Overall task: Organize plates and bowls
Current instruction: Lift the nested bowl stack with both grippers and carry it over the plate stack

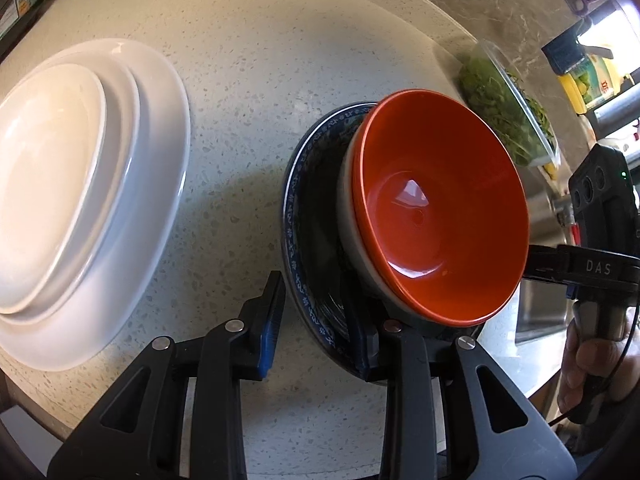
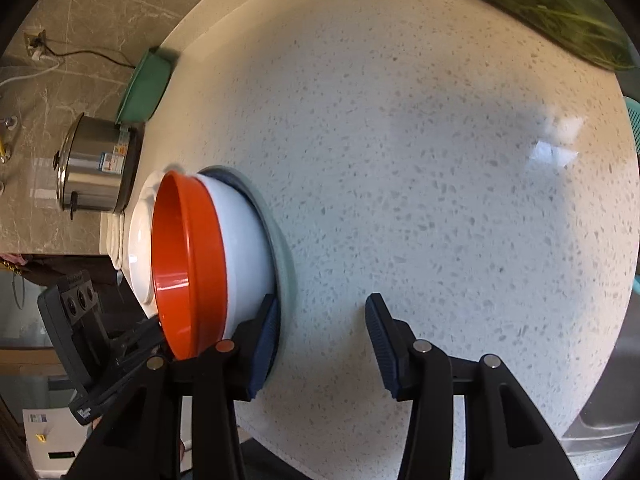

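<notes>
The orange bowl sits nested in a white bowl, both stacked on the dark blue patterned plate on the speckled bench. The left gripper straddles that plate's near rim, one finger outside, one inside; whether the jaws actually pinch it is hard to tell. The right gripper, jaws apart and empty, stands just beside the plate. The white plate stack lies well apart. Next likely calls for carrying the plate steadily so the bowls stay put.
</notes>
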A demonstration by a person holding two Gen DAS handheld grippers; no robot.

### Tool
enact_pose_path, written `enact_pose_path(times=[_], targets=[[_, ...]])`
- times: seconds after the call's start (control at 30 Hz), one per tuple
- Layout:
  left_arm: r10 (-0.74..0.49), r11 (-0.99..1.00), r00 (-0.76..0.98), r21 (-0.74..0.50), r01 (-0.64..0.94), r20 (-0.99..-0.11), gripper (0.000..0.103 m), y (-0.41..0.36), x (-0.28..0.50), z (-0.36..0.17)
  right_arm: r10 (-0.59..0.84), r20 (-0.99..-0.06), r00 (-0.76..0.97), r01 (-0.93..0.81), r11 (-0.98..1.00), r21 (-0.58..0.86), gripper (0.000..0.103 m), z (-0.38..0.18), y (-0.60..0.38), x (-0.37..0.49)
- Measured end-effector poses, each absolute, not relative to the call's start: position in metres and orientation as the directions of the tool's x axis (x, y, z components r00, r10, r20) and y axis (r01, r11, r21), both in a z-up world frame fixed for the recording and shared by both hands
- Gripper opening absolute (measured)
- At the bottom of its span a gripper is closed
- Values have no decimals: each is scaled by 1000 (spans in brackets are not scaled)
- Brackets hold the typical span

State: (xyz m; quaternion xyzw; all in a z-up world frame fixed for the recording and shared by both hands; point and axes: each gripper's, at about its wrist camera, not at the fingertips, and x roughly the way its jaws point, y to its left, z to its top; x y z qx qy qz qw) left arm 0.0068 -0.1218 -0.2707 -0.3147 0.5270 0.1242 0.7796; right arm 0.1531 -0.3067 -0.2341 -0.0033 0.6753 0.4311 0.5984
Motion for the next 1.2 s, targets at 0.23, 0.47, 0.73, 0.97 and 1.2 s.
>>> enact_pose_path(times=[0.23,0.47,0.73,0.97,1.2], targets=[[-160,789,410,-366,-493,-898,17,-125,17,-272,592,-727,-347,-504,536,678,17,-240,-302,155],[-159,773,459,-399,-492,-874,17,-125,18,-270,635,-684,-360,-467,512,721,14,-244,-306,154],[-197,751,490,-452,-481,-849,16,-119,12,-271,638,-693,-334,-495,507,705,13,-240,-315,152],[-178,770,468,-419,-482,-865,15,-122,14,-272,622,-712,-326,-528,505,683,13,-234,-307,149],[-164,781,465,-402,-477,-870,14,-125,17,-269,616,-721,-318,-544,504,671,13,-231,-302,144]])
